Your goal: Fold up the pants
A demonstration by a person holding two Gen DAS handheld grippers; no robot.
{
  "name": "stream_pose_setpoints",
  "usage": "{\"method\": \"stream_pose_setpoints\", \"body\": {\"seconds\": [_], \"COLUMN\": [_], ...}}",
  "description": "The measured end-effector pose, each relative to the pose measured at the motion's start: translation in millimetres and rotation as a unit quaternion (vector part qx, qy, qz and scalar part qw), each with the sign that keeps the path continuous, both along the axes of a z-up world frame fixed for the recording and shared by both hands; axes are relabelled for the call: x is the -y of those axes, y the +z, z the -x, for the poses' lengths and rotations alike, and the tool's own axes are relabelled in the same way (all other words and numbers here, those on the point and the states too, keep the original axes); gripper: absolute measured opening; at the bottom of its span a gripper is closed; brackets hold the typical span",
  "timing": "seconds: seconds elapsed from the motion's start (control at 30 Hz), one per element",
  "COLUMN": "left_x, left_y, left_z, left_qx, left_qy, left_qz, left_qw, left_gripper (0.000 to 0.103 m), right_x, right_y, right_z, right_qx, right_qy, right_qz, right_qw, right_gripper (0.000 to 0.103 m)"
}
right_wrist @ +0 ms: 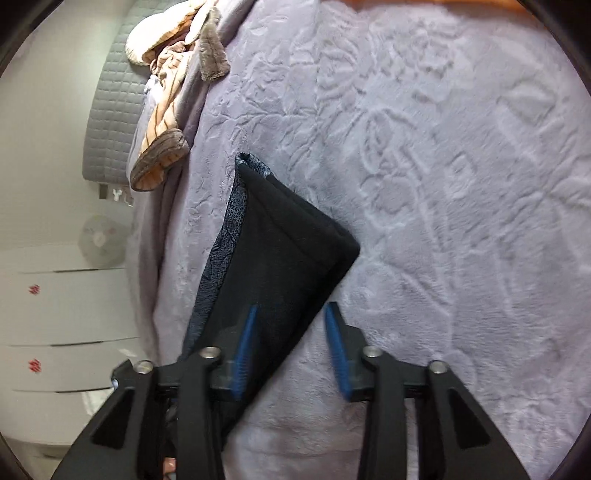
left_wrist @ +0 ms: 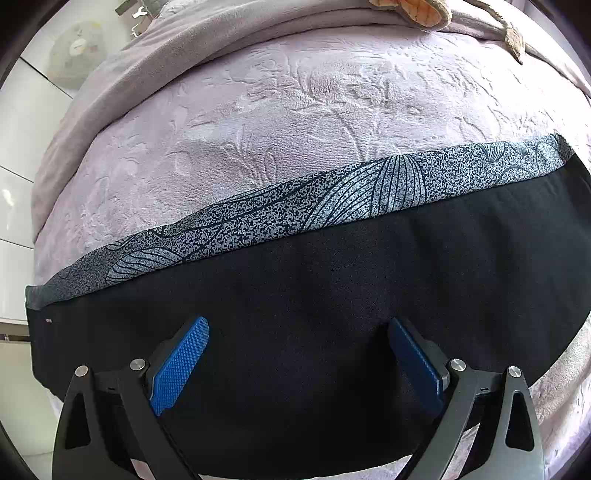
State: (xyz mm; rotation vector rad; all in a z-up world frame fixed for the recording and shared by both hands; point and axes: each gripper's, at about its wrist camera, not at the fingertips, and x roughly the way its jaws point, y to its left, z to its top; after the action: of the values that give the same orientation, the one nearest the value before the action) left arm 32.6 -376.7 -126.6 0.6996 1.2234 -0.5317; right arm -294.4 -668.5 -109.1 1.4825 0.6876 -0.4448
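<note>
The pants (left_wrist: 332,280) are black with a grey speckled leaf-print panel (left_wrist: 314,206) along the far edge. They lie flat on a lilac embossed blanket (left_wrist: 258,110). My left gripper (left_wrist: 297,328) is open just above the black cloth, with blue pads (left_wrist: 181,362) wide apart. In the right wrist view the pants (right_wrist: 273,258) run as a folded strip from the lower left to a hemmed end at centre. My right gripper (right_wrist: 291,314) is open over the strip's right edge, one pad (right_wrist: 245,350) over the cloth, the other over the blanket.
A brown and orange striped garment (right_wrist: 166,110) lies at the bed's far side, also at the top of the left wrist view (left_wrist: 417,11). A grey quilted headboard (right_wrist: 114,103), a white fan (right_wrist: 101,240) and white drawers (right_wrist: 55,314) stand at the left.
</note>
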Motion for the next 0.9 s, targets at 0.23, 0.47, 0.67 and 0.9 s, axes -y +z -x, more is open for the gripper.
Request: {"method": "stream_pose_setpoints", "body": {"seconds": [0.23,0.47,0.67,0.9], "left_x": [1.8,11.2,10.9,12.4], "left_y": [-1.7,-11.0,-11.9,-13.9], "left_z": [-1.2,-3.3,-3.4,-2.9], "left_qx": [0.000,-0.001,0.000,0.004], "left_qy": [-0.001,0.001,-0.001,-0.007], "left_qz": [0.000,0.000,-0.001,-0.003], "left_qw": [1.0000,1.0000,1.0000,1.0000], "left_gripper": [0.099,0.102,0.102,0.102], "right_x": [1.3,3.2,6.1,4.6], "right_y": [-12.8,-20.1,-25.5,12.9], "right_z": [-4.4,-20.0,-35.4,-54.1], "right_qx": [0.013,0.018,0.022,0.107], "right_qy": [-0.010,-0.001,0.002,0.040], "right_qz": [-0.020,-0.018,-0.023,0.033], "right_qw": [1.000,1.000,0.999,0.993], "right_gripper": [0.047,0.047,0.048,0.049]}}
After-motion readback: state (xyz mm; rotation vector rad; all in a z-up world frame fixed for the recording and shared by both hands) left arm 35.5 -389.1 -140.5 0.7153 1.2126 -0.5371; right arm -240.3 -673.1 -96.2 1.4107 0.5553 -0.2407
